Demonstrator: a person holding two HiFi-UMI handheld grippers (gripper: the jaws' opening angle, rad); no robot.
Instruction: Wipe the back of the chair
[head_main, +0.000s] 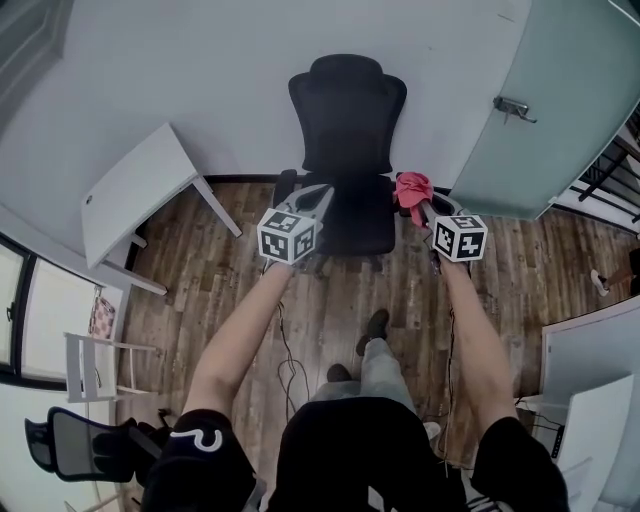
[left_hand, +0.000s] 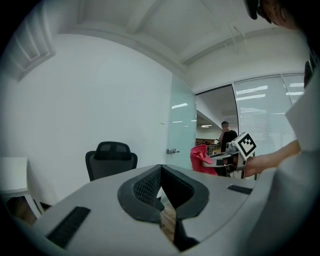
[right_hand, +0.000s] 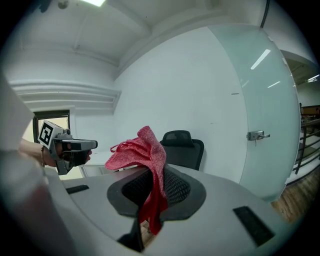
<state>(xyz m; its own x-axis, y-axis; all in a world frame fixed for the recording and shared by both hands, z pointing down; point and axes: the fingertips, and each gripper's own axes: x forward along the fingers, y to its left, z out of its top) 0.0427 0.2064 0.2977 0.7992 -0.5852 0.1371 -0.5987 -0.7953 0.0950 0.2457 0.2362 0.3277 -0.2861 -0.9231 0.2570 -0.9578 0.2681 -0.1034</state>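
The black mesh office chair (head_main: 347, 130) stands against the white wall, its seat facing me; it also shows in the left gripper view (left_hand: 111, 162) and the right gripper view (right_hand: 183, 148). My left gripper (head_main: 322, 192) hovers over the seat's left front, jaws shut with nothing between them (left_hand: 161, 168). My right gripper (head_main: 420, 207) is by the seat's right side, shut on a red cloth (head_main: 411, 188). The cloth (right_hand: 146, 156) bunches above the jaws and hangs down between them. Neither gripper touches the chair back.
A white table (head_main: 135, 190) stands at an angle on the left. A frosted glass door (head_main: 545, 120) with a handle (head_main: 512, 107) is right of the chair. A cable (head_main: 290, 365) lies on the wood floor. A person (left_hand: 227, 137) stands beyond the door.
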